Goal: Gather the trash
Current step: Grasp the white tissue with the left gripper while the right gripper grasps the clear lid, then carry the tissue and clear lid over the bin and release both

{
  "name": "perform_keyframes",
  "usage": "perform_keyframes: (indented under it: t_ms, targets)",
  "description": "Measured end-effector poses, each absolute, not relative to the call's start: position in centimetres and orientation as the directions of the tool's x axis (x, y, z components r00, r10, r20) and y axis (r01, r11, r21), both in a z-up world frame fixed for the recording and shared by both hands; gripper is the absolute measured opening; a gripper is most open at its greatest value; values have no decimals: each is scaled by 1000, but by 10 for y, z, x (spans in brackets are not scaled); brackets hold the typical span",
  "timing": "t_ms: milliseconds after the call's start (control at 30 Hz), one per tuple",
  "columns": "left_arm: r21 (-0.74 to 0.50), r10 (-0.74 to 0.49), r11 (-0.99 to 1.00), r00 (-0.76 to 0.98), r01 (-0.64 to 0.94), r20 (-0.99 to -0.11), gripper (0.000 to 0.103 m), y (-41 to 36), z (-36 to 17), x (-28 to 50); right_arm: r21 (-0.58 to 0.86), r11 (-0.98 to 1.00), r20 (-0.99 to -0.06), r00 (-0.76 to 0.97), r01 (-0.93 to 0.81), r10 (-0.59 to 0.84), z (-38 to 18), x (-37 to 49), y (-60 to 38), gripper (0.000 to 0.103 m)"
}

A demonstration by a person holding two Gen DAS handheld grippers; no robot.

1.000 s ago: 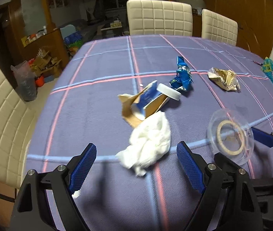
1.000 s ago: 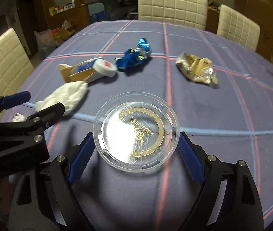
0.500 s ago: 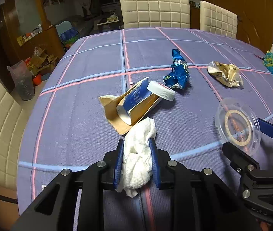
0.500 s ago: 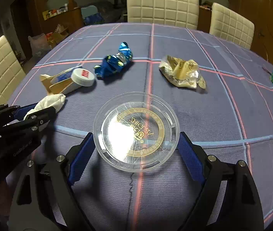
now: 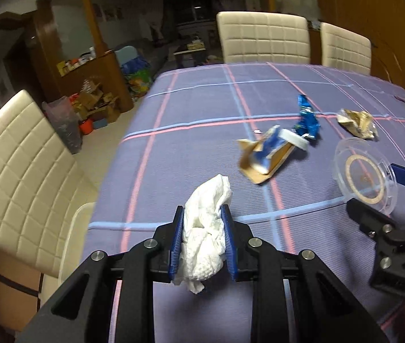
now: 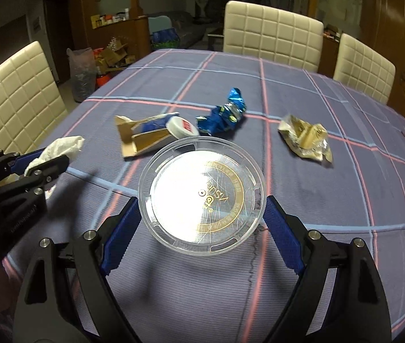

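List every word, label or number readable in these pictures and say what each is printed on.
Clear plastic lid: gold lettering seen mirrored through the plastic, roughly "VSUE"; the small text around its gold ring is too small to read.
White cap: red label, print too blurred to read.
Left gripper: faint pale lettering on its black body, unreadable.
Blue wrapper, gold wrapper, torn carton: no legible print.

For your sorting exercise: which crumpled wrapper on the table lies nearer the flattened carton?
The blue wrapper: it nearly touches the carton, while the gold wrapper lies apart, further right.
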State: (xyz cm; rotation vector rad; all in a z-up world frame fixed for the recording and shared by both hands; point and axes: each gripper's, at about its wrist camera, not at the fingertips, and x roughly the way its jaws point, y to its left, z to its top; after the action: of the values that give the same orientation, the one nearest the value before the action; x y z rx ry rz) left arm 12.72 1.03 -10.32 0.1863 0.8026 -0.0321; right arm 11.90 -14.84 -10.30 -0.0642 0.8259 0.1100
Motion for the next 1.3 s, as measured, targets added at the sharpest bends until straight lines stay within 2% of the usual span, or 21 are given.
perform_keyframes:
  t_ms: [967,1300]
  targets:
    - [158,177,983,714,-93,-677,25,112,-102,92,-99,949,-720,680,-298,139,-87,116,-44,85]
    - [127,213,977,711,-174,-670,25,154,-98,85,-145,920,-698,697,-363,165,-76,112,0,85]
